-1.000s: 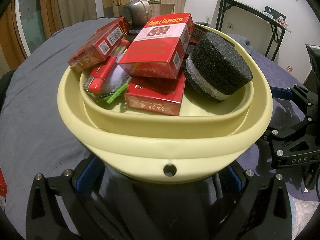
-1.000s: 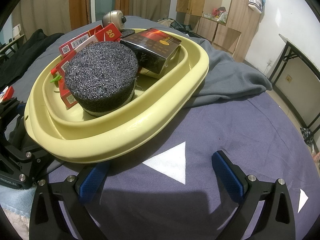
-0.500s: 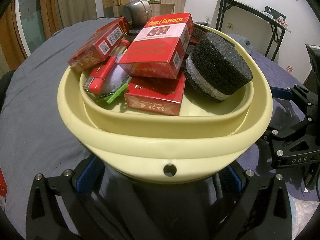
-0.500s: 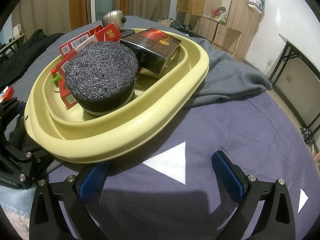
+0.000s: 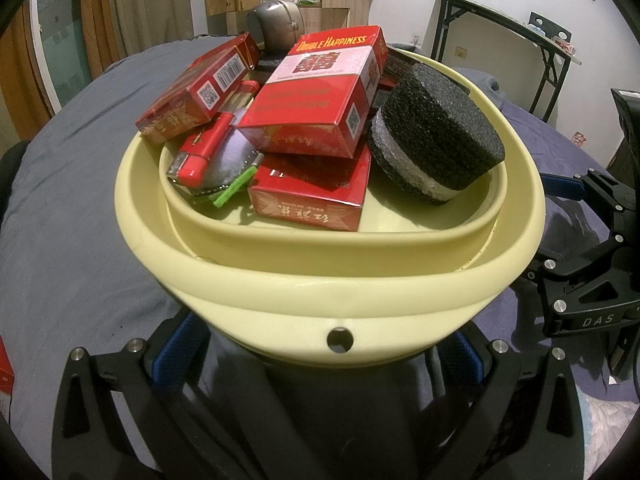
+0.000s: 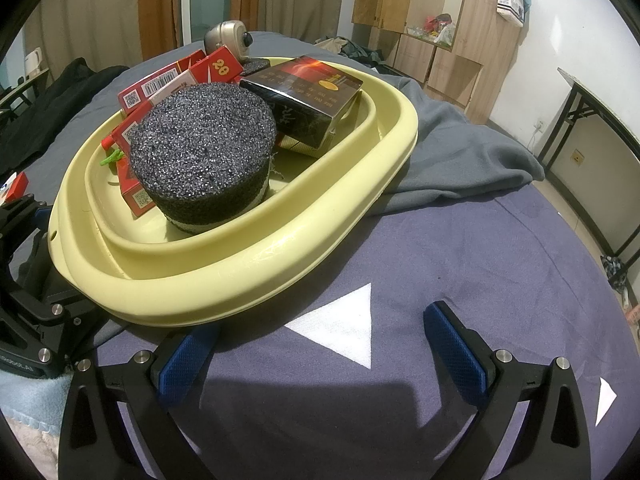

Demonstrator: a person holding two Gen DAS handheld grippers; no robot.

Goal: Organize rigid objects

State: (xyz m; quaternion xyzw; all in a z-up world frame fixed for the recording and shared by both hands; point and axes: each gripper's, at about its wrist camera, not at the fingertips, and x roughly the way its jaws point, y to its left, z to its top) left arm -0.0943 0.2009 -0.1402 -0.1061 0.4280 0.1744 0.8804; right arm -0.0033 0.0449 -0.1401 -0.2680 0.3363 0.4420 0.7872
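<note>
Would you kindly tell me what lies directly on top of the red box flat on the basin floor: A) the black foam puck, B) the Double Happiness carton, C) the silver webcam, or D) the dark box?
B: in the left wrist view the Double Happiness carton rests across the lower red box inside the yellow basin, while the black foam puck sits beside them.

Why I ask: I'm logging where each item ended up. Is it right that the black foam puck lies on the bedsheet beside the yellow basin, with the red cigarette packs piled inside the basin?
Not quite. The black foam puck is inside the yellow basin, resting on its floor next to the red cigarette packs, not on the bedsheet. The right wrist view shows this clearly. The packs are indeed piled inside the basin.
</note>
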